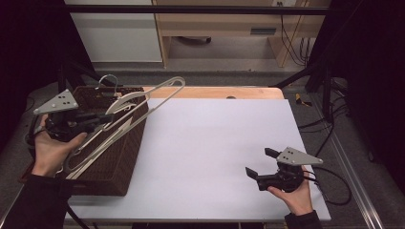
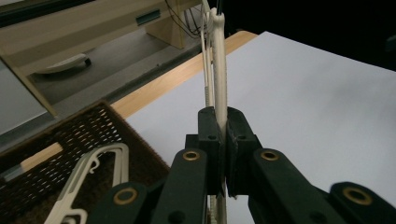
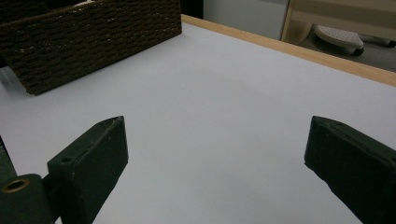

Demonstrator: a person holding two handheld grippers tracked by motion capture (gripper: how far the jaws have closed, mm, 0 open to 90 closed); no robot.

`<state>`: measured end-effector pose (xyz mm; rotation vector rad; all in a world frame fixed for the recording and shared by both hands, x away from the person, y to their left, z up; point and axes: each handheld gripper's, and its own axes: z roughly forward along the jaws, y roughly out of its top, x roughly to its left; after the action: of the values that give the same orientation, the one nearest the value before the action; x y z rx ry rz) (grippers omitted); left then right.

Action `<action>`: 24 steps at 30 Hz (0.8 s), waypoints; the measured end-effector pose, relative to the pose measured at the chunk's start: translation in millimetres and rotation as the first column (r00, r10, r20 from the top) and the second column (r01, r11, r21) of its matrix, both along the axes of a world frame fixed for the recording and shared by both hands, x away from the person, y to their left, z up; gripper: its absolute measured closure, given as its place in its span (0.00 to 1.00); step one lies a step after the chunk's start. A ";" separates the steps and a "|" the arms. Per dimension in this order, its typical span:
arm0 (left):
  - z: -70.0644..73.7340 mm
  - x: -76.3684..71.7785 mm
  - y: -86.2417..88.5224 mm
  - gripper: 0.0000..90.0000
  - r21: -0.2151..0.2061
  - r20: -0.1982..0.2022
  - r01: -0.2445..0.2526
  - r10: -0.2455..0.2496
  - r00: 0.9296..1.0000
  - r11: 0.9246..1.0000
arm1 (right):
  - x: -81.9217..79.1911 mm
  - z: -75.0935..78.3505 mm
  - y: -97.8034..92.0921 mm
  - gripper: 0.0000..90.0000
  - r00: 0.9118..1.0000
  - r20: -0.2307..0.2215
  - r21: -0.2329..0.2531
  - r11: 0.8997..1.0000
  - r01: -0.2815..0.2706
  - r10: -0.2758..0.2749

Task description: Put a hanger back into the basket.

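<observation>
A white plastic hanger [image 1: 157, 98] is held tilted above the dark wicker basket [image 1: 136, 138] at the table's left. One end reaches out over the white table sheet [image 1: 215, 143]. My left gripper [image 1: 107, 117] is shut on it. In the left gripper view the jaws pinch the hanger's thin edge [image 2: 219, 60], my left gripper [image 2: 223, 126] closed tight around it. Another white hanger [image 2: 88, 172] lies in the basket [image 2: 70, 130] below. My right gripper [image 1: 260, 162] rests open near the front right of the sheet, and its jaws stand wide apart over bare sheet [image 3: 219, 149].
A wooden bar [image 2: 39, 156] lies in the basket beside the white hanger. A metal hook [image 1: 109, 78] rises at the basket's far edge. The table's wooden back edge [image 1: 215, 92] runs behind the sheet. Cables [image 1: 334, 191] trail off the table's right side.
</observation>
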<state>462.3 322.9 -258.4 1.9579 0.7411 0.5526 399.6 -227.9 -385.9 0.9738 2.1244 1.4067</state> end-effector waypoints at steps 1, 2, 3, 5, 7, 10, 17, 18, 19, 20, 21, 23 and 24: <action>0.0 1.1 4.8 0.96 -0.004 0.001 -0.008 0.008 1.000 1.000 | 0.0 -0.1 -0.3 0.07 1.000 0.000 0.001 1.000 0.001 -0.001; -0.1 1.9 8.4 0.96 -0.008 0.000 -0.014 0.014 1.000 1.000 | 0.1 -0.4 -0.3 0.07 1.000 0.000 0.000 1.000 0.002 -0.002; -0.5 3.7 15.4 0.96 -0.016 -0.005 -0.029 0.029 1.000 0.999 | 0.2 -0.6 -0.2 0.07 1.000 0.000 -0.001 1.000 0.003 -0.003; -1.0 6.0 23.5 0.96 -0.020 -0.010 -0.041 0.041 0.999 0.999 | 0.3 -0.9 0.2 0.07 1.000 -0.001 -0.003 1.000 0.004 -0.004; -2.3 9.0 32.8 0.96 -0.024 -0.018 -0.061 0.061 0.998 0.998 | 0.5 -1.0 0.4 0.06 1.000 -0.003 -0.005 1.000 0.003 -0.003; -6.6 12.1 45.0 0.96 -0.032 -0.028 -0.084 0.084 0.996 0.996 | 0.7 -1.3 0.3 0.06 1.000 -0.002 -0.010 1.000 0.004 -0.004; -22.4 18.4 77.6 0.96 -0.039 -0.050 -0.130 0.128 0.990 0.991 | 1.1 -2.2 0.8 0.06 1.000 -0.009 -0.012 1.000 0.005 -0.005; -23.2 18.4 79.3 0.96 -0.036 -0.050 -0.132 0.130 0.990 0.991 | 1.5 -2.3 0.5 0.06 1.000 -0.009 -0.016 1.000 0.004 -0.004; -25.3 18.6 82.9 0.96 -0.042 -0.053 -0.139 0.137 0.989 0.989 | 1.6 -2.5 0.6 0.06 1.000 -0.009 -0.016 1.000 0.004 -0.004; -26.7 18.8 85.9 0.96 -0.038 -0.054 -0.143 0.141 0.989 0.989 | 1.8 -3.0 0.8 0.06 1.000 -0.011 -0.015 1.000 0.005 -0.005; -28.7 19.5 89.9 0.96 -0.035 -0.060 -0.150 0.147 0.987 0.988 | 2.2 -3.4 1.1 0.06 1.000 -0.012 -0.017 1.000 0.006 -0.006; -30.8 20.7 93.0 0.96 -0.028 -0.066 -0.158 0.156 0.986 0.987 | 2.4 -3.9 1.6 0.06 1.000 -0.015 -0.022 1.000 0.003 -0.003; -32.2 21.4 94.8 0.96 -0.024 -0.071 -0.163 0.161 0.984 0.986 | 2.4 -4.0 1.7 0.06 1.000 -0.017 -0.021 1.000 0.002 -0.002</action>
<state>483.7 417.7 -290.7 1.9075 0.9534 0.5706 402.0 -226.2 -389.9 0.9830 2.1455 1.3771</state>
